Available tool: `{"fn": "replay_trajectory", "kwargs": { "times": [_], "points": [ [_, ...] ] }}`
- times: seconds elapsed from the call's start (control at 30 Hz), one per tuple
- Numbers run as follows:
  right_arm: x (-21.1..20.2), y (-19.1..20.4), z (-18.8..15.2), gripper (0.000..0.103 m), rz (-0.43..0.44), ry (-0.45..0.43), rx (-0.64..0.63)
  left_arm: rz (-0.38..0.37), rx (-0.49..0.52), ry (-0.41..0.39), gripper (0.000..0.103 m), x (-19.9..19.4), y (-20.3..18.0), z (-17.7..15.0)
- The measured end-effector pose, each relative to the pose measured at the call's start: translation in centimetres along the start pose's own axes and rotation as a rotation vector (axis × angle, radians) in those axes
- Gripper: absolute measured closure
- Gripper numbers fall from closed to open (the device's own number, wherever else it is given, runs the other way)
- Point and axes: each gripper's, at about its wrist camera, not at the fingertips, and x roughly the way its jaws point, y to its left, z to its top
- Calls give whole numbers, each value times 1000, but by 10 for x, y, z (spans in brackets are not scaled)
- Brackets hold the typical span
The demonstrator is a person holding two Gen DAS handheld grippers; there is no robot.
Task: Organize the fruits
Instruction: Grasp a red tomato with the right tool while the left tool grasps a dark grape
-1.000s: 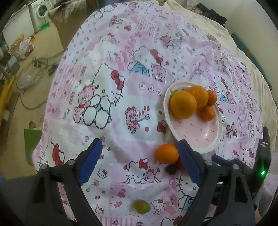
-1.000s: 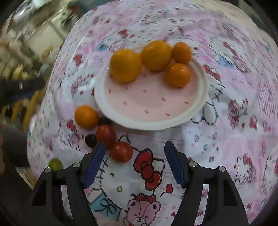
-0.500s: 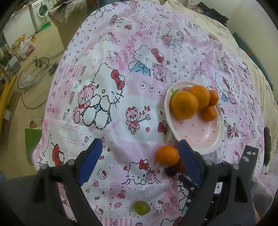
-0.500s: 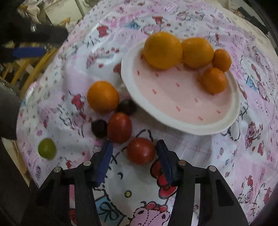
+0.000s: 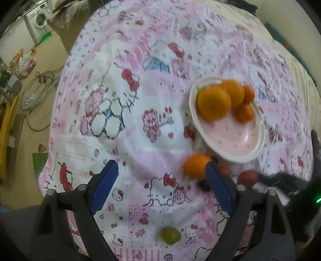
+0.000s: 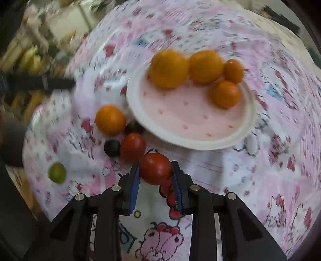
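Observation:
A pink plate [image 6: 200,145] on the cartoon-print cloth holds several oranges [image 6: 168,69]. My right gripper [image 6: 154,165] is shut on a red tomato [image 6: 155,170], both blue pads pressing its sides just in front of the plate. A second tomato [image 6: 132,147], two dark small fruits [image 6: 112,148], a loose orange [image 6: 110,120] and a green fruit [image 6: 57,172] lie on the cloth to its left. My left gripper [image 5: 160,166] stands open over bare cloth. The loose orange [image 5: 195,166] sits just beyond its right finger, and the green fruit [image 5: 170,235] lies between its arms.
The cloth-covered table drops off at the left to a floor with cables [image 5: 38,94] and a washing machine [image 5: 39,19]. The plate's [image 5: 240,159] near half is bare. The right gripper's dark body [image 5: 280,180] sits close to the left gripper's right side.
My right gripper's jaws came together and now pinch the red tomato that lay between them. The left gripper stayed open and in place.

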Motion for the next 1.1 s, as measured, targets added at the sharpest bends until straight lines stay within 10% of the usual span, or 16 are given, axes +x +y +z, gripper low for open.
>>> {"fn": "replay_trajectory", "kwargs": {
  "times": [0.3, 1.1],
  "points": [
    [-62, -45, -4, 71, 60, -188, 276, -65, 159, 163, 54, 41, -45, -31],
    [-64, -53, 14, 71, 48, -214, 345, -79, 312, 147, 83, 65, -86, -36]
  ]
}}
